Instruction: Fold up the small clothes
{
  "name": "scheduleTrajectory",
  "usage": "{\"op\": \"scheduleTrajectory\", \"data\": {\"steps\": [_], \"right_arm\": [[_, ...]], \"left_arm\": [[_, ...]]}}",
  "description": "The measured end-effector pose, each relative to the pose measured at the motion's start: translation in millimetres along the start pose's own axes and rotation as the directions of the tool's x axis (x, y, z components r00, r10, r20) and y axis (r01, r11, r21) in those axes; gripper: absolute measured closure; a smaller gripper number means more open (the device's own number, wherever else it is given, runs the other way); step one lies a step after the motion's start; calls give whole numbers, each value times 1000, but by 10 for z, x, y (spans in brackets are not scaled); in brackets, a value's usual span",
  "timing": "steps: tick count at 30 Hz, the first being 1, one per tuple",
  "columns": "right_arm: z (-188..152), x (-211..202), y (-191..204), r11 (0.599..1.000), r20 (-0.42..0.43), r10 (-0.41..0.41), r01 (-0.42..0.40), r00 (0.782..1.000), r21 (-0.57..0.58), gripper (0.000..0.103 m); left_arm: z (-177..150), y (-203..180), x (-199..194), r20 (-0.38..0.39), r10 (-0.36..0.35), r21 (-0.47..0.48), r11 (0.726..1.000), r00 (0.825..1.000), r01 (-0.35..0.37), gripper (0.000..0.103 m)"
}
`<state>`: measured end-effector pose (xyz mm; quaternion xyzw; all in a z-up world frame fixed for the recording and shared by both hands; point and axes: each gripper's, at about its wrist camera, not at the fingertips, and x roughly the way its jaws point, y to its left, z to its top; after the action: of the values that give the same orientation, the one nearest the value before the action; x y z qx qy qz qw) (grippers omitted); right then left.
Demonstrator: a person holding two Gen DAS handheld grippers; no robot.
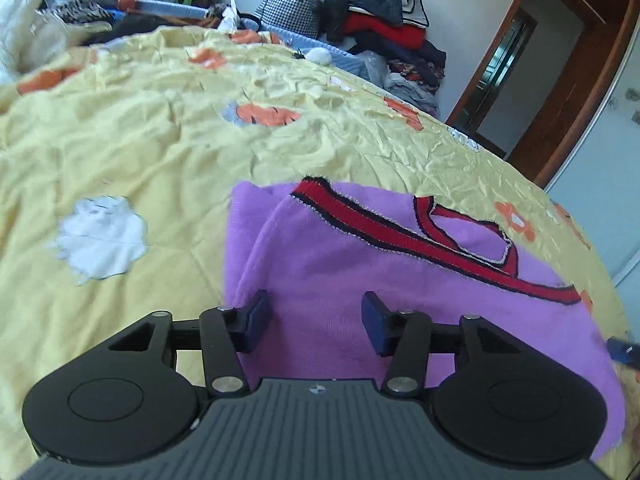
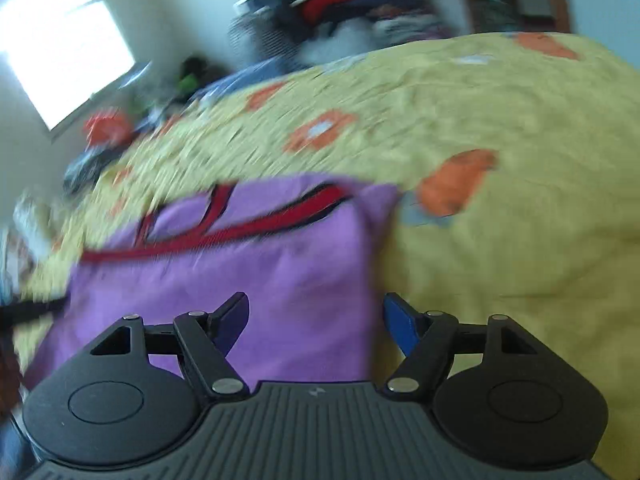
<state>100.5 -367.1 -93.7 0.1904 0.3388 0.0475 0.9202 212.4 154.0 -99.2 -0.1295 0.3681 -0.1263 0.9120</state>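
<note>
A small purple knit garment (image 1: 320, 264) with red and dark trim (image 1: 400, 232) lies partly folded on the yellow bedspread (image 1: 140, 140). My left gripper (image 1: 316, 320) is open and empty, hovering just above the garment's near left part. In the right wrist view, which is blurred, the same purple garment (image 2: 260, 272) lies ahead, and my right gripper (image 2: 316, 324) is open and empty over its near right edge. The tip of the other gripper (image 1: 624, 350) shows at the right edge of the left wrist view.
The bedspread (image 2: 500, 220) has orange and white flower patches. Piles of clothes and a checked bag (image 1: 292, 4) stand beyond the far side of the bed. More clutter (image 1: 80, 12) lies at the far left. A wooden door frame (image 1: 560, 80) is at the right.
</note>
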Motion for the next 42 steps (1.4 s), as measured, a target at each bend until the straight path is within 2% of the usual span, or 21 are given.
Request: {"op": "scheduleTrajectory", "data": {"steps": [2,4,7,8,9,10,13,17,20,23,25,26,27,29,31,33,35,36,39,41,42], "right_arm": [[-61,-255,40,999,20,31,-30,999,-12,29],[-214,-392,136,995,17,96,-96,995,0,27],[-488,-352,369,985,-42,160,-162,986,-54,29],[-579,-289,405,990,-86,99,-107,991,-92,29],[-678,-229,434,986,-108,-20,1,994,-170,29],[-790,-265,457,959,-58,-75,56,996,-278,29],[-753,-385,488,965,-81,-61,38,995,-261,29],[-477,-349,719,957,35,-48,56,998,-284,23],[-290,55,961,944,73,-68,87,995,-320,21],[-178,569,1166,936,15,-41,44,999,-348,21],[-214,801,1287,907,-27,-82,64,996,-415,21],[-237,889,1294,878,-5,-160,140,987,-458,18],[-236,900,1218,867,40,-195,191,980,-459,0],[-94,886,893,934,-5,-186,175,983,-312,0],[-17,754,880,927,29,-233,231,972,-297,0],[-9,671,1003,938,39,-160,164,986,-304,0],[-7,757,1156,958,15,-73,74,997,-278,0],[-18,854,1272,957,9,-66,65,998,-283,0],[-64,1206,1519,946,-51,-66,46,997,-322,0],[-97,1273,1606,908,-33,-115,91,993,-408,0],[-65,1256,1559,908,-38,-118,93,992,-409,0]], "left_arm": [[-109,-41,-288,48,-67,17,998,997,67,37],[-277,-118,-469,38,-116,42,993,993,114,35],[-585,-155,-511,-32,-70,81,994,997,72,35],[-681,-88,-480,-59,-40,68,997,997,43,44],[-766,-26,-544,-15,-43,77,996,999,44,41],[-820,10,-591,-5,-26,101,995,1000,27,45],[-881,68,-777,-19,16,88,996,1000,-14,47],[-757,-111,-902,43,-7,110,994,999,2,27],[-532,-344,-651,76,-24,117,993,997,15,26],[-297,-570,-186,39,-7,101,995,999,3,27],[-224,-715,101,37,94,153,983,995,-99,29],[-214,-727,252,6,157,171,973,988,-155,29],[-235,-690,324,14,170,185,968,985,-170,30],[-321,-641,334,78,259,250,930,963,-271,23],[-311,-490,220,55,260,188,946,964,-266,24],[-244,-479,67,36,268,132,954,963,-271,33],[-160,-566,5,40,183,81,979,982,-185,30],[-100,-650,48,35,146,72,986,989,-148,30],[11,-946,407,15,128,119,985,992,-129,27],[5,-988,744,5,241,162,957,970,-239,27],[-26,-957,808,44,258,189,947,965,-261,24]]}}
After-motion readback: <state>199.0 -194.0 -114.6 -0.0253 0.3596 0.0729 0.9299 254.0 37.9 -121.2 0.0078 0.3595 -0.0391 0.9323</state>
